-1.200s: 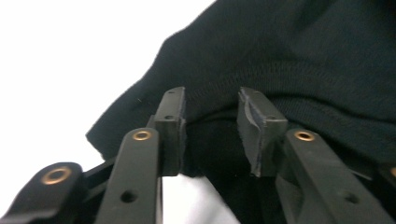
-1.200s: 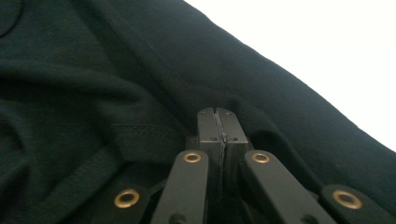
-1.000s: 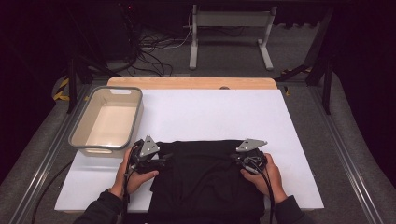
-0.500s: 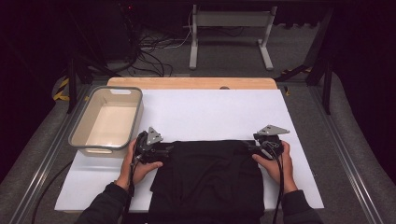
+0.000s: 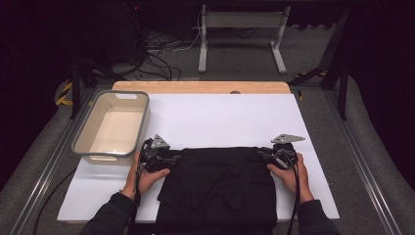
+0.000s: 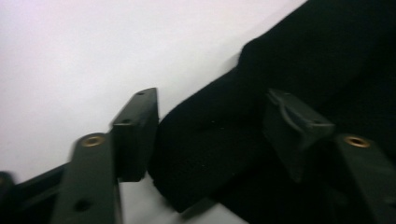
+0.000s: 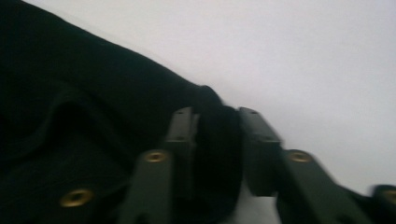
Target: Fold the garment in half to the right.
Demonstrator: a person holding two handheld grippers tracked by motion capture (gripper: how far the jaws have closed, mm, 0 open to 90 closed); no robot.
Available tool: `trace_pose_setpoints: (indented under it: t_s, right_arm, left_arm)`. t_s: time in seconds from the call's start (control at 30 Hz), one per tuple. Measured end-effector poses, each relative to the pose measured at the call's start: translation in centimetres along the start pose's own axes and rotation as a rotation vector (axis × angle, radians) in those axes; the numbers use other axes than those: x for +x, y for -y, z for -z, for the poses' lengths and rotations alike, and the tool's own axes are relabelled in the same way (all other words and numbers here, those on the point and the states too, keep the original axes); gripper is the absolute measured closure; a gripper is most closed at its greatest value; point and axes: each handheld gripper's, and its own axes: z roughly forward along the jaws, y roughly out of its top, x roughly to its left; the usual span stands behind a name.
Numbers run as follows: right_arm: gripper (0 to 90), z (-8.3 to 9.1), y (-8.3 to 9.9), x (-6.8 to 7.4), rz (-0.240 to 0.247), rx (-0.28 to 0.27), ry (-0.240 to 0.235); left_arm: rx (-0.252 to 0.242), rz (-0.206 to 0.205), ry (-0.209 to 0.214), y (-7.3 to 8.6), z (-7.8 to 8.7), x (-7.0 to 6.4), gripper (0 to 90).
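Observation:
A black garment (image 5: 218, 188) lies flat on the white table top (image 5: 220, 117), reaching down to the near edge. My left gripper (image 5: 177, 157) is at its far left corner. In the left gripper view that gripper (image 6: 215, 135) is open, jaws wide apart, with the corner of the black cloth (image 6: 210, 163) lying between them. My right gripper (image 5: 263, 154) is at the far right corner. In the right gripper view it (image 7: 219, 135) is shut on a fold of the garment (image 7: 93, 93), pinched between both jaws.
A grey tub (image 5: 113, 126) with a pale inside stands at the left of the table, just beyond my left hand. White surface stretches beyond the garment to a wooden strip (image 5: 200, 87) at the far edge. Metal rails run along both sides.
Both grippers have moved outward and a little away from the person. The right one went farther right, and the garment's far edge is now stretched wider between them.

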Motion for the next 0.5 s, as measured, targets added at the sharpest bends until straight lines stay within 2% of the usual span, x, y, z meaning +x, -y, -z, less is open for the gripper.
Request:
trace_pose_setpoints:
  t_s: [0.03, 0.1, 0.17, 0.23, 0.3, 0.37, 0.4, 0.43, 0.5]
  right_arm:
    - [80.6, 0.0, 0.0, 0.0, -0.002, 0.002, -0.015]
    - [82.7, 0.0, 0.0, 0.1, 0.000, 0.003, -0.024]
    - [83.4, 0.0, 0.1, 0.1, 0.003, -0.001, -0.022]
    - [83.7, 0.1, 0.1, 0.3, 0.016, -0.005, -0.009]
    - [84.0, 0.2, 0.0, 0.5, 0.038, -0.009, 0.018]
    - [84.2, 0.4, -0.1, 0.7, 0.078, -0.012, 0.066]
    - [84.3, 0.6, -0.2, 0.8, 0.087, -0.028, 0.083]
    - [84.4, 0.9, -0.3, 0.8, 0.089, -0.046, 0.094]
    - [84.6, 1.5, -0.6, 0.8, 0.090, -0.083, 0.119]
  left_arm:
    - [0.003, 0.001, 0.011, 0.0, 0.1, -0.2, 49.1]
    - [0.005, -0.001, 0.026, -0.1, 0.1, -0.3, 56.9]
    - [0.003, -0.004, 0.053, -0.1, 0.1, -0.4, 70.3]
    - [0.005, -0.026, 0.031, -0.2, 0.1, -0.7, 79.7]
    - [0.017, -0.067, -0.004, -0.5, 0.3, -1.1, 82.4]
    - [-0.005, -0.086, -0.040, -0.8, 0.6, -1.4, 83.1]
    - [-0.005, -0.086, -0.040, -0.8, 0.6, -1.4, 83.2]
    - [-0.031, -0.095, -0.077, -1.3, 1.2, -1.7, 83.4]
    - [-0.064, -0.098, -0.102, -2.0, 2.0, -1.9, 83.6]
